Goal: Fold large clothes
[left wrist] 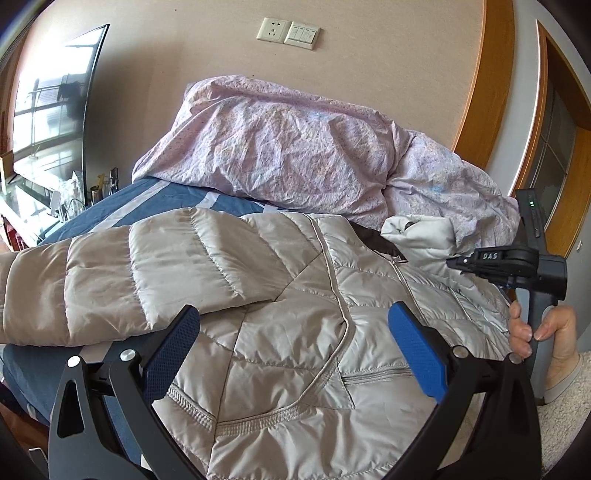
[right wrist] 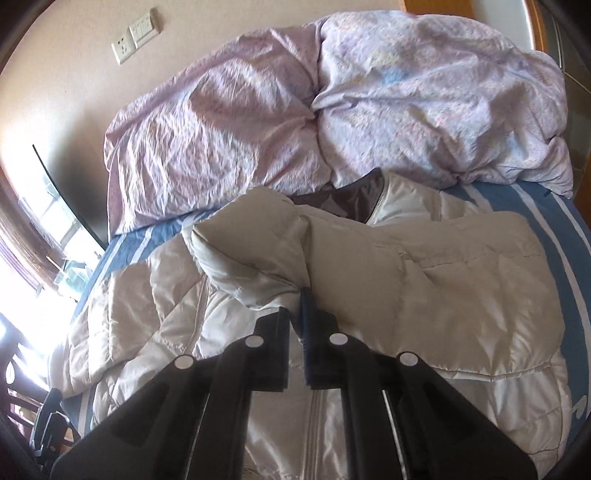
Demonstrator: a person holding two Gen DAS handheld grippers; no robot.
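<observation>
A beige quilted puffer jacket (left wrist: 295,332) lies spread on the blue striped bed sheet (left wrist: 122,206). One sleeve (left wrist: 129,269) is laid across its chest from the left. My left gripper (left wrist: 295,350) hovers low over the jacket's lower front, open, with nothing between its blue pads (left wrist: 173,354). In the same view my right gripper (left wrist: 456,263) holds the other sleeve's cuff (left wrist: 417,232) up near the collar, a person's hand (left wrist: 535,332) on its handle. In the right wrist view the right gripper (right wrist: 303,306) is shut on that sleeve (right wrist: 258,258), which is lifted and bunched above the jacket body (right wrist: 443,295).
A crumpled lilac quilt (left wrist: 295,147) (right wrist: 332,110) is piled against the wall behind the jacket. A wall socket and switch (left wrist: 288,33) sit above it. A dark screen (left wrist: 55,110) and cluttered shelf stand left; a wooden door frame (left wrist: 491,92) stands right.
</observation>
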